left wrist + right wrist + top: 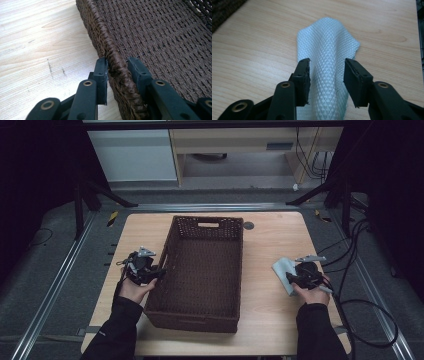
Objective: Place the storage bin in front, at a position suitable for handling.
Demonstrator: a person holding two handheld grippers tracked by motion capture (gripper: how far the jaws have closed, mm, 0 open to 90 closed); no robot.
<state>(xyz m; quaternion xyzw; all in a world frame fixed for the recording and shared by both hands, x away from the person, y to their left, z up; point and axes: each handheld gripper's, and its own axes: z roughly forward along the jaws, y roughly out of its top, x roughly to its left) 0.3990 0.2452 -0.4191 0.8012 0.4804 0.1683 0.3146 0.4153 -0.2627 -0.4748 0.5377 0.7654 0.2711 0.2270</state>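
Observation:
A dark brown woven basket (240, 270) stands in the middle of the wooden table. My left gripper (159, 272) is shut on its left rim (100, 37), one jaw outside the wall and one inside, in the left gripper view (118, 66). A pale blue-white waffle cloth (280, 267) lies on the table to the right of the basket. My right gripper (290, 279) sits at its near edge. In the right gripper view (327, 67) the jaws stand open on either side of a raised fold of the cloth (327, 37) and do not press on it.
The table (270, 320) has bare wood in front of and behind the cloth. A round grommet (248, 225) sits near the basket's far right corner. Black cables (360, 270) trail off the table's right side.

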